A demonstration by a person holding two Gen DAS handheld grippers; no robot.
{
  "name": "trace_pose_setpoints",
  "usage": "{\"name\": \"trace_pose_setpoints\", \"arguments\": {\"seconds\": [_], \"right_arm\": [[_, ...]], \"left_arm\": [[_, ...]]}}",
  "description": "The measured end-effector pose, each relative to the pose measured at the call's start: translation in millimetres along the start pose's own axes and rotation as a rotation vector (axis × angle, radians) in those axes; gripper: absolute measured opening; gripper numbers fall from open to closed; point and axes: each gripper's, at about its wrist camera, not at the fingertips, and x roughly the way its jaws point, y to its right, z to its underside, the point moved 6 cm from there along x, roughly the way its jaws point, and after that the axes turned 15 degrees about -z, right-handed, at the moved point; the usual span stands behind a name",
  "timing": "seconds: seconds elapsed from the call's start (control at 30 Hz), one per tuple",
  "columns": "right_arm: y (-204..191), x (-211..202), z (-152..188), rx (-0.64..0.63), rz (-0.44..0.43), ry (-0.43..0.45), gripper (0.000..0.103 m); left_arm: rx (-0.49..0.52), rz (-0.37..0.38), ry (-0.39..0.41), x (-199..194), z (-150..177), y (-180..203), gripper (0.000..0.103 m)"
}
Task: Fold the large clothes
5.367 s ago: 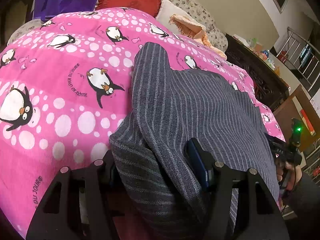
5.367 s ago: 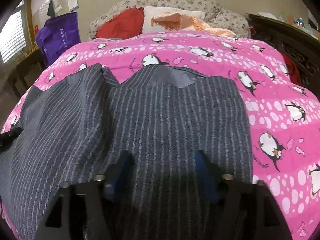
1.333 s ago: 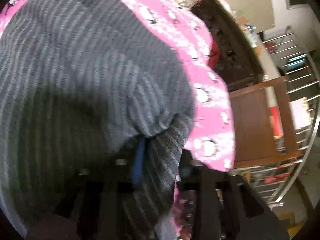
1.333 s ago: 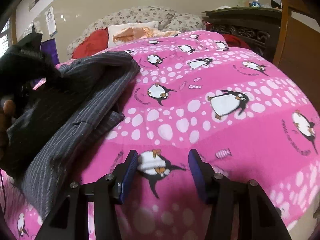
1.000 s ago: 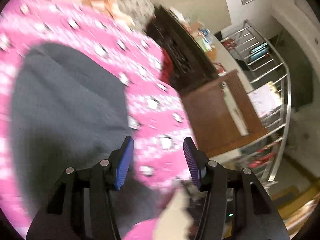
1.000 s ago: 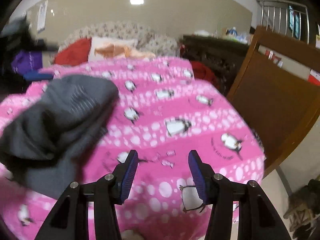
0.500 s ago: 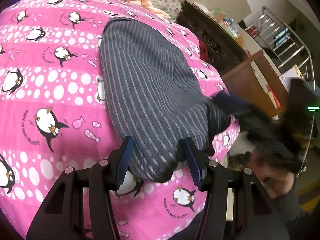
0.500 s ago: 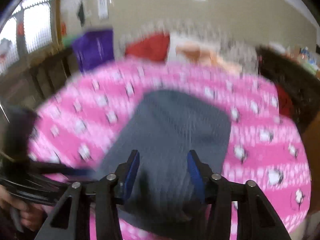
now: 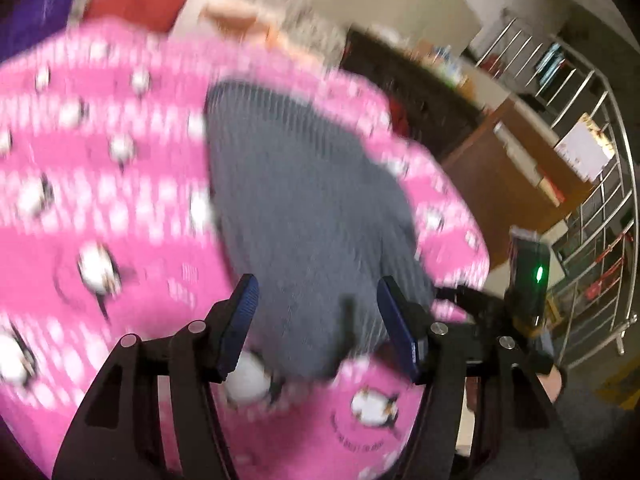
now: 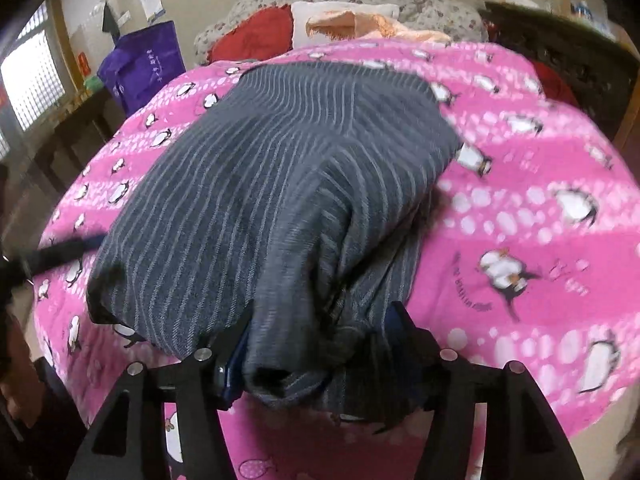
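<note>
A grey striped garment point(image 10: 280, 160) lies folded in a long bundle on the pink penguin blanket point(image 10: 520, 184). Its bunched near end sits between the fingers of my right gripper point(image 10: 320, 340), whose jaws are opening; cloth drapes over both fingertips and I see no pad pressing it. The left wrist view is blurred. There my left gripper point(image 9: 318, 312) hovers at the garment's point(image 9: 304, 184) near edge with its jaws opening, and the blue pads point(image 9: 244, 308) stand apart from the cloth. The green light on my right gripper's body point(image 9: 539, 272) shows at the right.
A red pillow point(image 10: 256, 36) and orange cloth point(image 10: 360, 24) lie at the head of the bed, with a purple bag point(image 10: 144, 68) to the left. A dark cabinet point(image 10: 580, 60), a wooden board point(image 9: 504, 168) and a metal railing point(image 9: 592, 184) stand on the right.
My right gripper has dropped onto the garment's near end, which now lies between its fingers. The left view has swung and blurred. Both pairs of jaws stand wider.
</note>
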Motion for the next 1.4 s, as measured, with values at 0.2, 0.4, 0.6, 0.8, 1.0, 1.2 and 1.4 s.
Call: {"name": "trace_pose_setpoints", "arguments": {"seconds": [0.2,0.4,0.6,0.8,1.0,1.2,1.4], "right_arm": [[-33,-65,-61,-0.119,0.116,0.213,0.058],[-48,-8,-74,-0.157,0.100,0.085,0.017],[-9,32,-34,-0.098,0.146,-0.014,0.012],[-11,2,-109,-0.049,0.084,0.076,0.012],[0,73,-206,0.014,-0.028,0.142,0.012],[46,137,-195,0.056,0.057,0.069,0.012],[28,73,-192,0.049,-0.027,0.166,0.014]], "left_arm": [[0.057,-0.008,0.013,21,-4,12,0.061],[0.057,-0.094,-0.003,38,16,3,0.061],[0.104,-0.103,-0.047,55,27,4,0.059],[0.104,-0.087,-0.037,56,31,6,0.059],[0.087,-0.059,-0.046,57,29,1,0.058],[0.102,-0.056,-0.045,56,30,4,0.058],[0.102,-0.068,-0.042,53,30,4,0.060]]}}
